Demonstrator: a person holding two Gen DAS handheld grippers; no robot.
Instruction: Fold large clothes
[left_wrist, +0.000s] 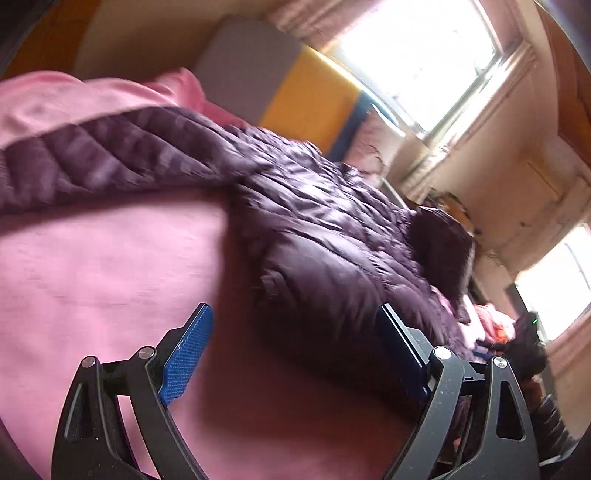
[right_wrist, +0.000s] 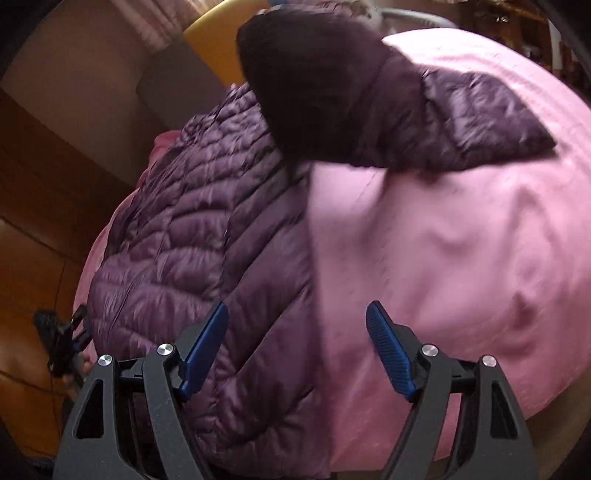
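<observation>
A dark purple quilted jacket (left_wrist: 314, 221) lies spread on a pink bed sheet (left_wrist: 92, 277). In the left wrist view one sleeve (left_wrist: 92, 155) stretches to the left and its dark lining (left_wrist: 443, 240) shows at the far end. My left gripper (left_wrist: 295, 310) is open over the sheet at the jacket's near edge, nothing between its blue pads (left_wrist: 184, 358). In the right wrist view the jacket (right_wrist: 177, 229) fills the left and a sleeve (right_wrist: 461, 122) lies across the pink sheet (right_wrist: 461, 240). My right gripper (right_wrist: 297, 306) hangs open above the jacket's edge, holding nothing.
A grey and yellow padded panel (left_wrist: 314, 103) stands behind the bed, with bright windows (left_wrist: 424, 66) to its right. Wooden floor (right_wrist: 29, 258) lies off the bed's left side, where a small black and blue tool (right_wrist: 62, 343) shows. The pictures are blurred.
</observation>
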